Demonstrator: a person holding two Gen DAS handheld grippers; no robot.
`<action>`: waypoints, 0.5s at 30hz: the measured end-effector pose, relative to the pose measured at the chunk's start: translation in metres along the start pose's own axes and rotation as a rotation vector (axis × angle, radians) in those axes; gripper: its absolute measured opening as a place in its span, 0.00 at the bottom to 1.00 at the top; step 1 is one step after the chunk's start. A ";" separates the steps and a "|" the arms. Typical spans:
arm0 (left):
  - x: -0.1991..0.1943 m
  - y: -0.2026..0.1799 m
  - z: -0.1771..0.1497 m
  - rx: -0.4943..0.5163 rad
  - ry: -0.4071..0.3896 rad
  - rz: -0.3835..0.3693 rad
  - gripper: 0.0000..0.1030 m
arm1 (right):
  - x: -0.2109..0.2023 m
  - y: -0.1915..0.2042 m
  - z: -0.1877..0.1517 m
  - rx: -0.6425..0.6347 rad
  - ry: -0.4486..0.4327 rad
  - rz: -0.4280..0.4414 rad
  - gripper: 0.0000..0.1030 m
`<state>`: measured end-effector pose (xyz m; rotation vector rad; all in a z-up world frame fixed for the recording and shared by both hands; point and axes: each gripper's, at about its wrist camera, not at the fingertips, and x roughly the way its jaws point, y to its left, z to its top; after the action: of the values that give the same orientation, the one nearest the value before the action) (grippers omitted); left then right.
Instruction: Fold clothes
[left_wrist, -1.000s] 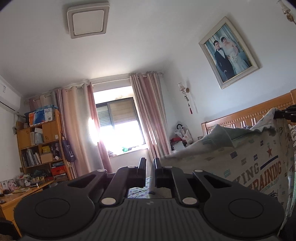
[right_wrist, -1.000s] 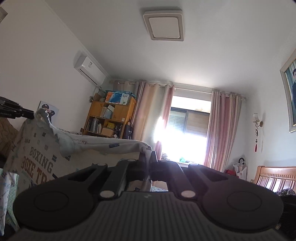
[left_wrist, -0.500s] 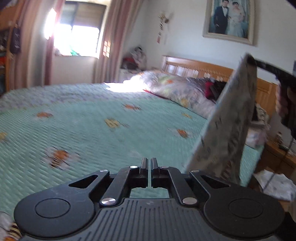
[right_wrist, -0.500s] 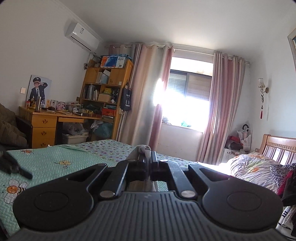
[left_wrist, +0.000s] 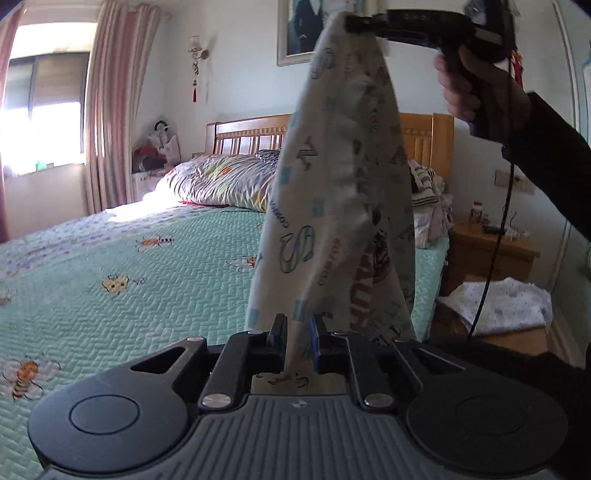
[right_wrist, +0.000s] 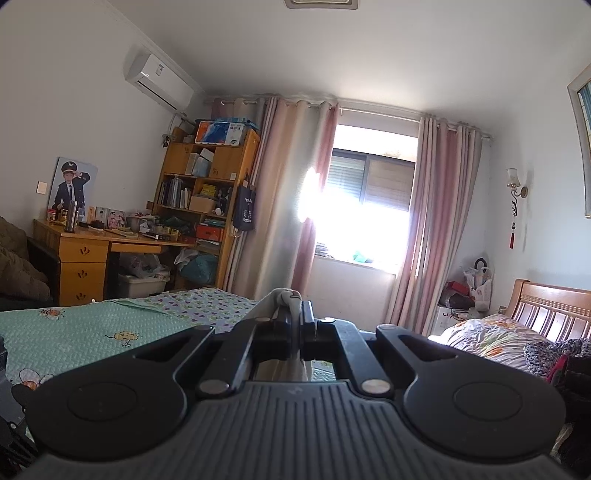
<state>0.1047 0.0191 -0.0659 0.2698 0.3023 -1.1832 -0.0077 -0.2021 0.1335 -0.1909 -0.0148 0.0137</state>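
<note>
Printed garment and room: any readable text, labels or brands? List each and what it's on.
"S": large outlined letter on the hanging printed garment.
"COMFOR…": small lettering running along the same garment, cut off by a fold.
Rest of the garment's print: too folded and blurred to read.
Navy bag on the bookshelf: white lettering, too small to read.
Box on top of the shelf: print too blurred to read.

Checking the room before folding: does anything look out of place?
A white garment lies crumpled on the floor beside the nightstand, away from the clothes pile on the bed.
</note>
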 end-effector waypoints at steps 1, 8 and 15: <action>-0.003 -0.007 0.002 0.031 -0.004 0.009 0.18 | -0.001 0.002 0.001 0.000 -0.002 0.004 0.04; 0.013 -0.041 0.012 0.223 0.003 0.145 0.69 | -0.013 0.017 0.010 0.005 -0.016 0.018 0.04; 0.024 -0.032 0.019 0.218 0.027 0.244 0.37 | -0.030 0.023 0.022 0.000 -0.035 0.014 0.04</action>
<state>0.0851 -0.0199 -0.0585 0.4992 0.1578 -0.9717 -0.0383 -0.1755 0.1498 -0.1906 -0.0479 0.0307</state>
